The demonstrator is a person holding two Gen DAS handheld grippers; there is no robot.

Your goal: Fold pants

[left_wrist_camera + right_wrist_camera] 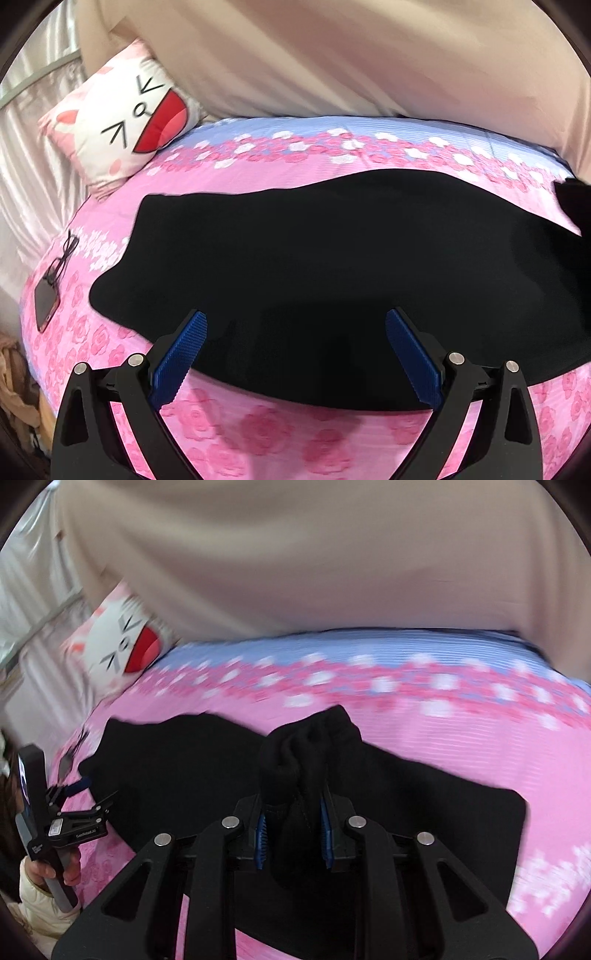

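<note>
Black pants (314, 258) lie spread across a pink flowered bedspread (258, 424). My left gripper (295, 328) stands open just above the near edge of the pants, its blue pads (181, 354) wide apart with nothing between them. In the right wrist view my right gripper (294, 827) is shut on a bunched end of the black pants (306, 746), which rises in a lump above the fingers. The rest of the pants (424, 805) trails flat behind. The left gripper (79, 790) shows at the far left of that view, held by a hand.
A cat-face pillow (125, 122) rests at the head of the bed on the left. A phone (44, 302) and eyeglasses (66, 247) lie near the left edge. A beige curtain (332, 55) hangs behind the bed. The bedspread turns blue (332, 129) along its far side.
</note>
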